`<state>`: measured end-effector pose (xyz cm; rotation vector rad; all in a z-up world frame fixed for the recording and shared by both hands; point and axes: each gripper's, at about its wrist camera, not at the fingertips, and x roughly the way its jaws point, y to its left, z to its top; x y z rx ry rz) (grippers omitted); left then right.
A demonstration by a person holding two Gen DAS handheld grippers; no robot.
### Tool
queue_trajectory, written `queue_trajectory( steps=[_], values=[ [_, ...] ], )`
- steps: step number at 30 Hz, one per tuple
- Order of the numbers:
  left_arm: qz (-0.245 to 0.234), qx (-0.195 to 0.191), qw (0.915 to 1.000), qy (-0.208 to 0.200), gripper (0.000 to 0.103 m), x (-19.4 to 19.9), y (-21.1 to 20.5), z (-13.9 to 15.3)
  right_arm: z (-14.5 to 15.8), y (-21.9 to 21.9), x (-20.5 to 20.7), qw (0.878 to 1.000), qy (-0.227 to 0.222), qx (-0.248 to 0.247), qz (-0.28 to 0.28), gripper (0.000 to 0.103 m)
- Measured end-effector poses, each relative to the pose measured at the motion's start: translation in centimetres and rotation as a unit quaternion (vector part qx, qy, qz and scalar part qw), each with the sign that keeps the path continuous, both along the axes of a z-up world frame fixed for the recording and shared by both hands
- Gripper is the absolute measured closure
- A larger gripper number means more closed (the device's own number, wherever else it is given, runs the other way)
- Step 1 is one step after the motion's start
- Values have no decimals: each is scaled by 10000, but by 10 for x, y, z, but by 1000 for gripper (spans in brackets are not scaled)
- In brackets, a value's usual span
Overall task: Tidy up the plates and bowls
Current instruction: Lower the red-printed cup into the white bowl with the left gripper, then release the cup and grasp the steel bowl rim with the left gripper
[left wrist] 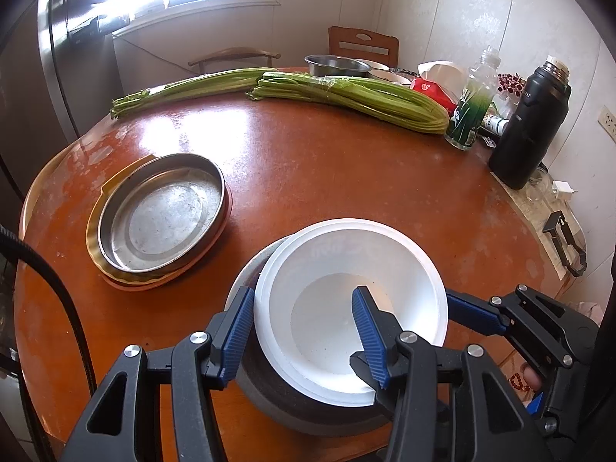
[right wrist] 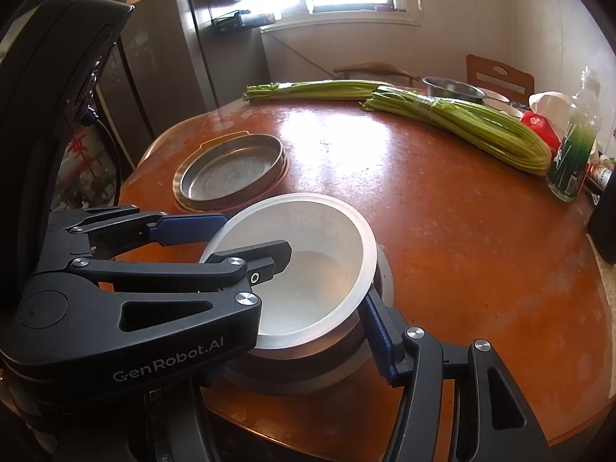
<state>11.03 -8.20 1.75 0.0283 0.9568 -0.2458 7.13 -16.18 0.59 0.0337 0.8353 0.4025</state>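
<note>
A white plastic bowl [left wrist: 346, 254] [right wrist: 308, 223] sits nested in a grey bowl [left wrist: 269, 396] [right wrist: 308, 369] at the near edge of the round brown table [left wrist: 327, 161]. My left gripper [left wrist: 302, 288] [right wrist: 254, 236] straddles the white bowl's left wall. One pad is outside at the rim and the other hangs inside, with a gap to the wall. My right gripper [left wrist: 489, 350] stands open at the bowl's right side, with one blue finger [right wrist: 379, 338] tucked against the outside under the white rim. Its other finger is hidden in the right wrist view.
A shallow metal pan [left wrist: 165, 211] [right wrist: 231, 173] rests on stacked yellow and orange plates [left wrist: 96, 231] to the left. Celery bundles [left wrist: 346, 92], a steel bowl [left wrist: 335, 63], a green-labelled bottle [left wrist: 473, 107] and a black flask [left wrist: 531, 123] line the far and right sides.
</note>
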Motion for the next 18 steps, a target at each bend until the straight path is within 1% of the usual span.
queue_trajectory(
  steps=[18],
  values=[
    [24, 15, 10000, 2, 51, -1, 0, -2, 1, -7, -2, 9999, -41, -79, -98, 41]
  ],
)
